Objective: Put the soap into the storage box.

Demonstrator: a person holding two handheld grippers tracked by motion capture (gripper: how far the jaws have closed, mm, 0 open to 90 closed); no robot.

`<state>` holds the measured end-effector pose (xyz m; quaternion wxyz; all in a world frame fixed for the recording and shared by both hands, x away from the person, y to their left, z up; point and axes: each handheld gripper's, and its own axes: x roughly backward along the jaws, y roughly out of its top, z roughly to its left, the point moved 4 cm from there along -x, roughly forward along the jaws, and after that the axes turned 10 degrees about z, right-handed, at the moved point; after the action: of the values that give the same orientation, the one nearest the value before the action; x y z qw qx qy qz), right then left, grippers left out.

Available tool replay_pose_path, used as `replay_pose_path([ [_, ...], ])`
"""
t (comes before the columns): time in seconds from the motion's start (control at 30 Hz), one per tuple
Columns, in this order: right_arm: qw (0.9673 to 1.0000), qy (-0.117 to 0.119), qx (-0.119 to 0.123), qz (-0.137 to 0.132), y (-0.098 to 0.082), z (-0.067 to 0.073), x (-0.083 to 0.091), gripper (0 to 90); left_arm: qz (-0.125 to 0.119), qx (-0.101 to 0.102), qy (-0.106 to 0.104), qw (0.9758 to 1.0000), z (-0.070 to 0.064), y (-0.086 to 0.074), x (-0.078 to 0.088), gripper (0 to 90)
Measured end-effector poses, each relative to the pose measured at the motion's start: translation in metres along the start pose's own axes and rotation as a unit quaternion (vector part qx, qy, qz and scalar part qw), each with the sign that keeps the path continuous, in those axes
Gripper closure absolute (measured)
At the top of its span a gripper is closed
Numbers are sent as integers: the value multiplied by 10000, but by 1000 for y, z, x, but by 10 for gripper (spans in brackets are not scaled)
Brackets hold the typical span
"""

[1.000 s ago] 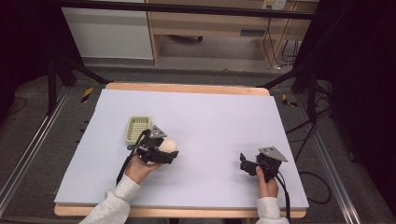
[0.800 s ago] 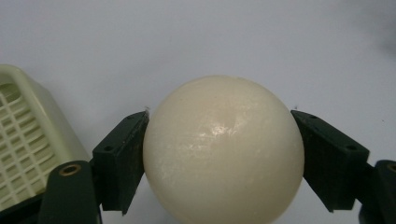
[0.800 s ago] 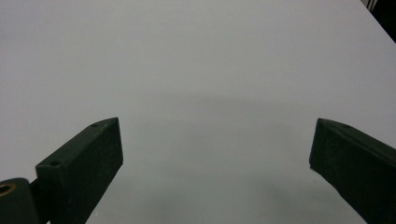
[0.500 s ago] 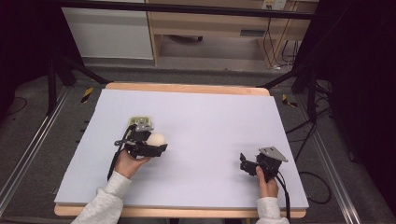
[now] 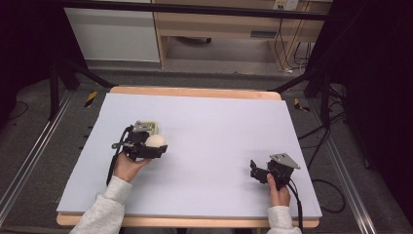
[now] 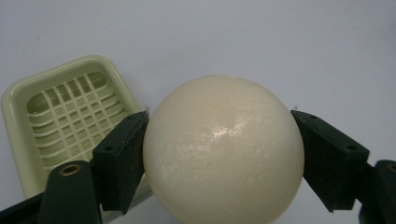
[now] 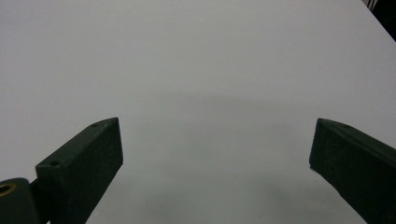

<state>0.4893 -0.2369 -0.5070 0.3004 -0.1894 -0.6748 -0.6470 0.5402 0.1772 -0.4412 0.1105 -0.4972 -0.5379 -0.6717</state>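
Two black jaws of the left gripper (image 6: pixel 219 154) clamp a smooth, glossy cream ball (image 6: pixel 223 149); right gripper (image 7: pixel 215 163) gapes wide.

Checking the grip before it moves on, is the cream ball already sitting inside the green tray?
No, the cream ball is clamped in the left tongs, with the green tray behind them and holding nothing.

left gripper (image 5: pixel 156 146): jaws clamped, raised | right gripper (image 5: pixel 258 171): jaws spread wide, low
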Motion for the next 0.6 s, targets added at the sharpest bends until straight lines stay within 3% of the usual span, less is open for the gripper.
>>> replay_pose_path([
  [0.6, 10000, 8, 4, 5, 0, 0, 0, 31, 50, 216, 209, 9995, 28, 1, -1, 224],
])
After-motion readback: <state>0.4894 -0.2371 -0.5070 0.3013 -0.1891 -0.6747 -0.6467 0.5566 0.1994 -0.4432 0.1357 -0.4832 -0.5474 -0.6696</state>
